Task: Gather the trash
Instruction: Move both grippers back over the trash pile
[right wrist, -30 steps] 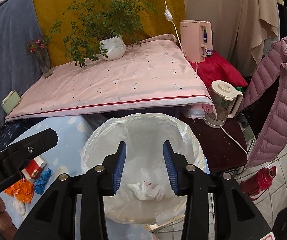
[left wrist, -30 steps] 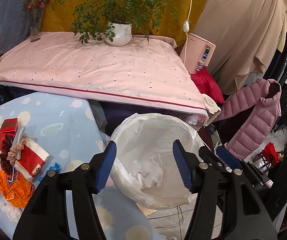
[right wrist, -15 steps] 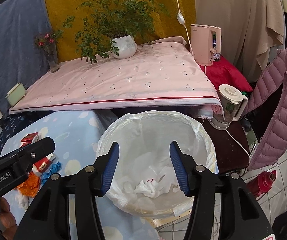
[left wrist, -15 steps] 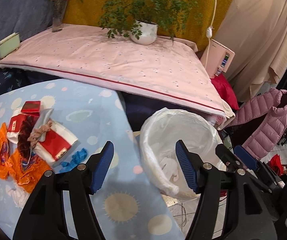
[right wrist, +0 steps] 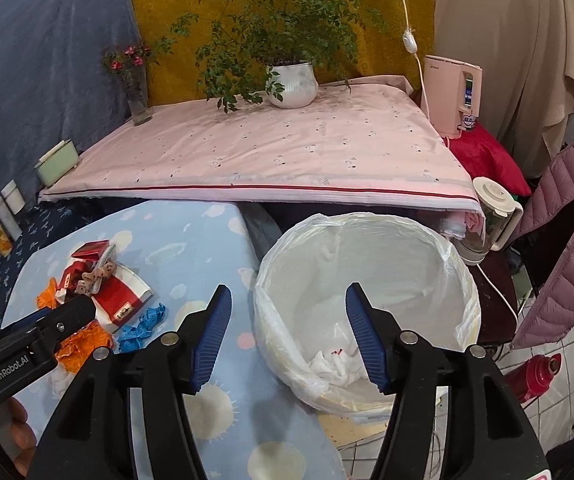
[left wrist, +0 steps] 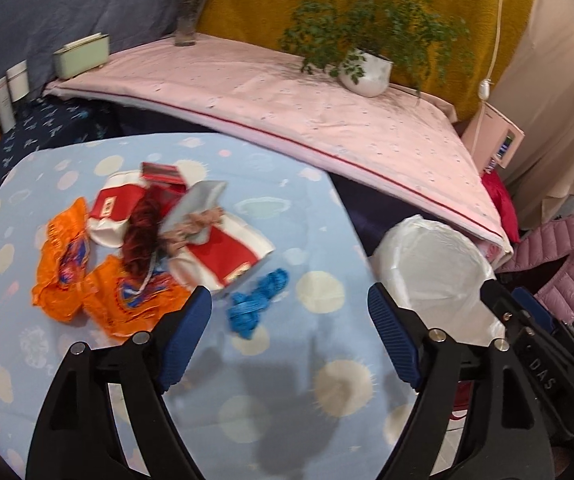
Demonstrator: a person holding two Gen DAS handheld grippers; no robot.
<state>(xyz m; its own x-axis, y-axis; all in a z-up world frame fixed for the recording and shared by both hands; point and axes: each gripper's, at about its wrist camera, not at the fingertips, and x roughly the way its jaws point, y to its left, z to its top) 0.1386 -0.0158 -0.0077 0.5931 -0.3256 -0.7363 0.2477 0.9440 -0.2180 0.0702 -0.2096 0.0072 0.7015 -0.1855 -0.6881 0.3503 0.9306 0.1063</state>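
A heap of trash lies on the light blue spotted tablecloth [left wrist: 295, 360]: orange wrappers [left wrist: 67, 268], red and white packets [left wrist: 223, 256], a dark red scrunchie [left wrist: 143, 232] and a crumpled blue scrap [left wrist: 257, 306]. My left gripper [left wrist: 289, 312] hovers over the cloth just right of the heap, its jaws opening with nothing between them. A bin lined with a white bag [right wrist: 367, 300] stands at the table's right edge, with crumpled white tissue [right wrist: 335, 364] at its bottom. My right gripper [right wrist: 287, 312] hangs over the bin's left rim, jaws opening and empty.
Behind the table lies a pink bedspread [right wrist: 271, 152] with a potted plant [right wrist: 291, 84], a vase of flowers [right wrist: 137, 96] and a green box [right wrist: 57, 162]. A kettle [right wrist: 491, 216], a pink appliance [right wrist: 451, 96], a purple down jacket [right wrist: 567, 232] and a red flask [right wrist: 535, 376] crowd the right.
My left gripper swung left from over the bin to over the tablecloth near the trash heap and opened wider. My right gripper shifted left to the bin's rim and opened wider too.
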